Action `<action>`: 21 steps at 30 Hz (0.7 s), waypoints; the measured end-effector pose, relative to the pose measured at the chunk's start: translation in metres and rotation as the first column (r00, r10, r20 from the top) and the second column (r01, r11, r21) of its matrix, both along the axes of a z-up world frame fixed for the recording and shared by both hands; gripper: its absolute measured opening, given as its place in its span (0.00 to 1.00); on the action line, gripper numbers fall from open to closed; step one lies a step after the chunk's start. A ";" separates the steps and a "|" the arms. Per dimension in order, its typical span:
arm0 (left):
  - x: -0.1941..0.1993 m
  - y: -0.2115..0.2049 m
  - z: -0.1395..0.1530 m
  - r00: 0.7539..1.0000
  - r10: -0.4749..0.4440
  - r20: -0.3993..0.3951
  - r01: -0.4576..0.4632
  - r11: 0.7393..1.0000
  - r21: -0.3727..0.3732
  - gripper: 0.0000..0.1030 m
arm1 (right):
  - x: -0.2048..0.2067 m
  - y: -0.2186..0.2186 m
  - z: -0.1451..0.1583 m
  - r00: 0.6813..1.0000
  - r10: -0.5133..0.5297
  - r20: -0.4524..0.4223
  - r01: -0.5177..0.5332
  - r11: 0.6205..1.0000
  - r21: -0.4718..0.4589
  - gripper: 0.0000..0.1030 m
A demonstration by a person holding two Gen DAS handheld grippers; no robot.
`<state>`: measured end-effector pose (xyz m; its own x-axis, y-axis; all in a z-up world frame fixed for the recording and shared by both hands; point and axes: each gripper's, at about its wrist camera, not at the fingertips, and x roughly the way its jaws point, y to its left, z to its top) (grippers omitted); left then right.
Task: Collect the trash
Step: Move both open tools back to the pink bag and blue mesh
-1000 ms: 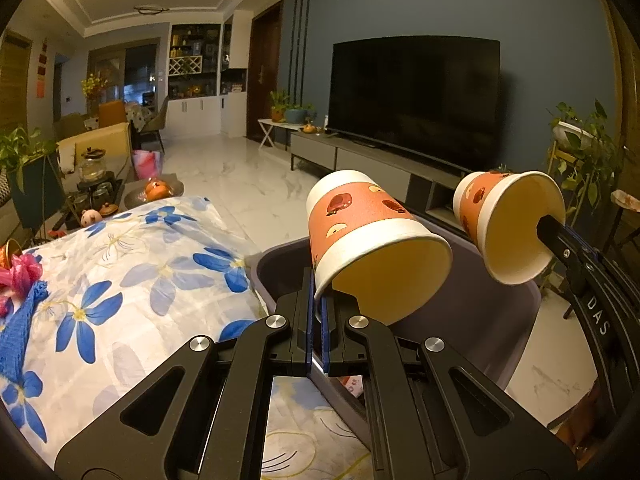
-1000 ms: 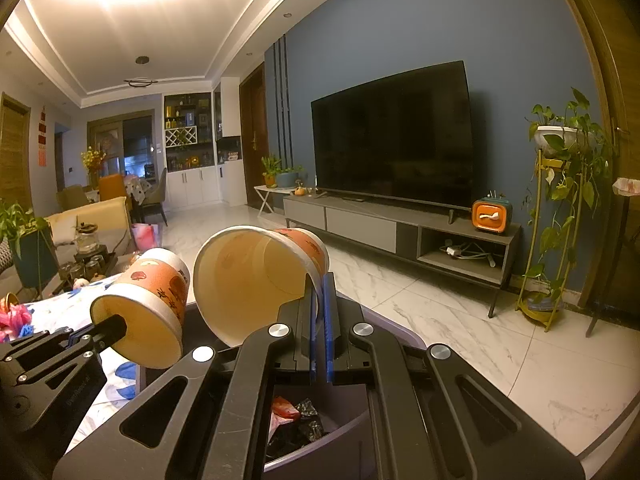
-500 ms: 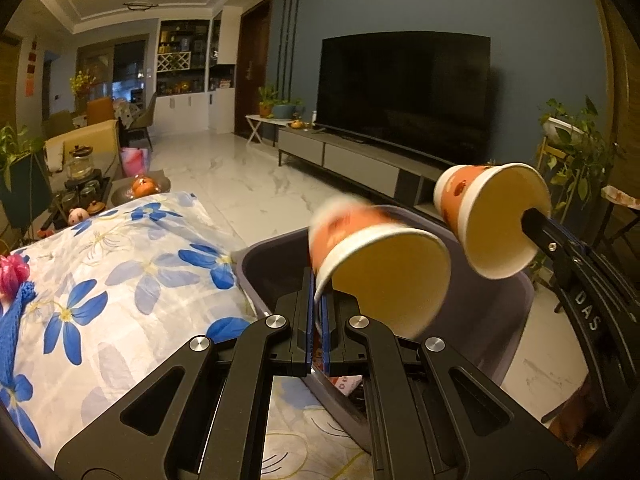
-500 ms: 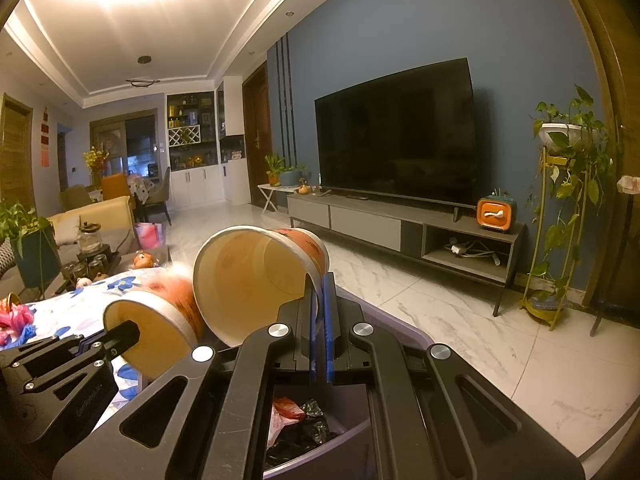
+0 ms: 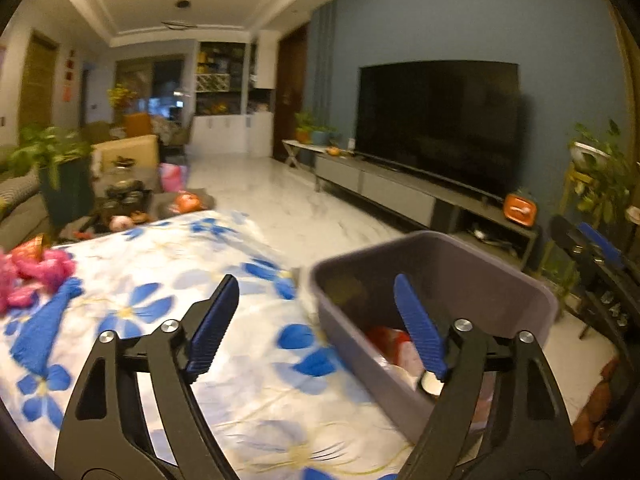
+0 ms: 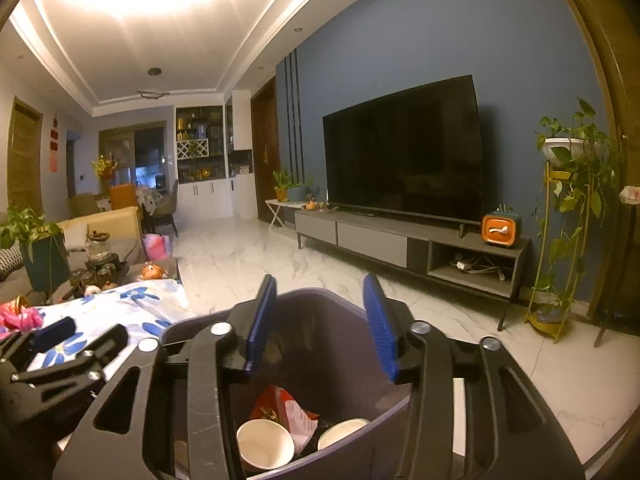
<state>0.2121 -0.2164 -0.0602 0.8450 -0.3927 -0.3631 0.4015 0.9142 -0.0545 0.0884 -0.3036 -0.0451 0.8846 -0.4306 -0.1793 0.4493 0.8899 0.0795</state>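
Observation:
My left gripper (image 5: 316, 284) hangs over the near left corner of the grey bin (image 5: 492, 284). Its jaws are opening wide and nothing is between them. My right gripper (image 6: 320, 282) is above the same bin (image 6: 188, 324), jaws also opening and empty. Two paper cups (image 6: 264, 444) (image 6: 340, 432) lie mouth-up in the bin beside a red wrapper (image 6: 280, 404). In the left wrist view the wrapper (image 5: 384, 336) and one cup rim (image 5: 430, 385) show behind the right finger. The left gripper (image 6: 80, 336) also appears at the lower left of the right wrist view.
The bin stands against a table with a white cloth printed with blue flowers (image 5: 160, 280). A pink bundle (image 5: 36, 268) and a blue tassel (image 5: 44, 328) lie on its left side. Across the marble floor (image 6: 248, 256) are a TV console (image 6: 400, 240) and a plant stand (image 6: 560, 240).
Both grippers were shut on the rims of orange paper cups above the bin. Now both stand open, the cups lie in the bin, and the left gripper has shifted left towards the table.

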 end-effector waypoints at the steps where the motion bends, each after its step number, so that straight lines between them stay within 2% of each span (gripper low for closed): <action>1: -0.001 0.004 0.001 1.000 0.017 0.002 -0.017 1.000 0.002 0.79 | -0.003 0.001 0.000 1.000 0.004 0.006 -0.004 1.000 0.007 0.51; 6: -0.007 0.045 0.003 0.991 0.133 0.011 -0.133 0.991 -0.003 0.82 | -0.009 0.012 -0.001 0.999 0.038 0.007 -0.038 0.999 0.026 0.56; 12: -0.013 0.106 0.002 0.961 0.278 -0.004 -0.278 0.961 -0.008 0.83 | -0.011 0.035 -0.001 0.996 0.084 0.003 -0.084 0.996 0.033 0.60; 17: -0.025 0.166 -0.002 0.912 0.410 -0.020 -0.410 0.912 -0.007 0.83 | -0.008 0.059 0.001 0.990 0.144 -0.006 -0.143 0.989 0.031 0.61; 21: -0.036 0.207 -0.003 0.870 0.493 -0.012 -0.493 0.870 0.021 0.83 | -0.002 0.088 0.004 0.980 0.201 -0.009 -0.201 0.980 0.014 0.61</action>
